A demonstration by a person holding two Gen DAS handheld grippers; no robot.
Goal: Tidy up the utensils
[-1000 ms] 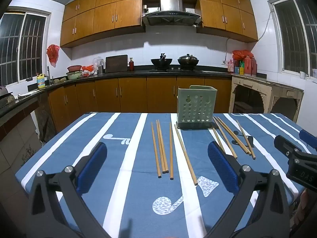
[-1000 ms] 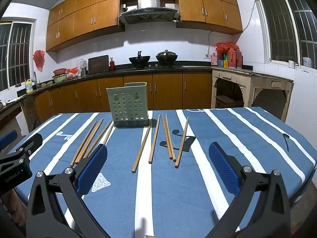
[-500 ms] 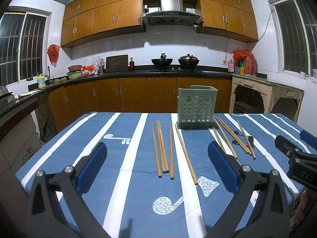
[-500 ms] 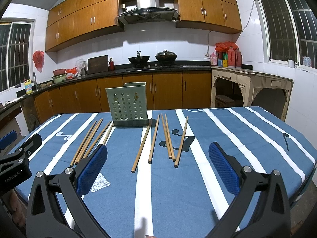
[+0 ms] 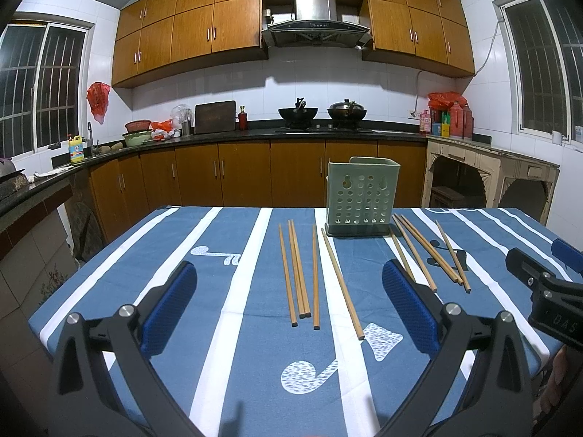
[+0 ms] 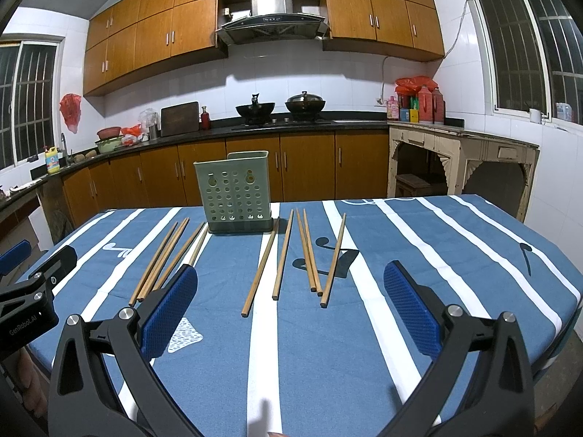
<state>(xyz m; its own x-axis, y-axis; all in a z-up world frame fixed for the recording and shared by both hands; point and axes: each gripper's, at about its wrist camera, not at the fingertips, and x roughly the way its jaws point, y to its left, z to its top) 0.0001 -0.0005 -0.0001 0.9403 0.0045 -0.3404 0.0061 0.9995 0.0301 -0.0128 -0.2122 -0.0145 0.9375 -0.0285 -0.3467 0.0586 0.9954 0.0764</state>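
With both tools spread and empty, the chopsticks [image 5: 314, 276] just ahead are best pinched mid-length, then dropped upright into the green perforated holder [image 5: 360, 196] beyond.

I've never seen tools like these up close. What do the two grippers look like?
Both look alike: the left gripper and right gripper have black angular frames with silver bolts and two fingers lined with textured blue pads. White lettering marks their black bodies, "GenRobot.AI" on the left one. No sleeves or cables show.
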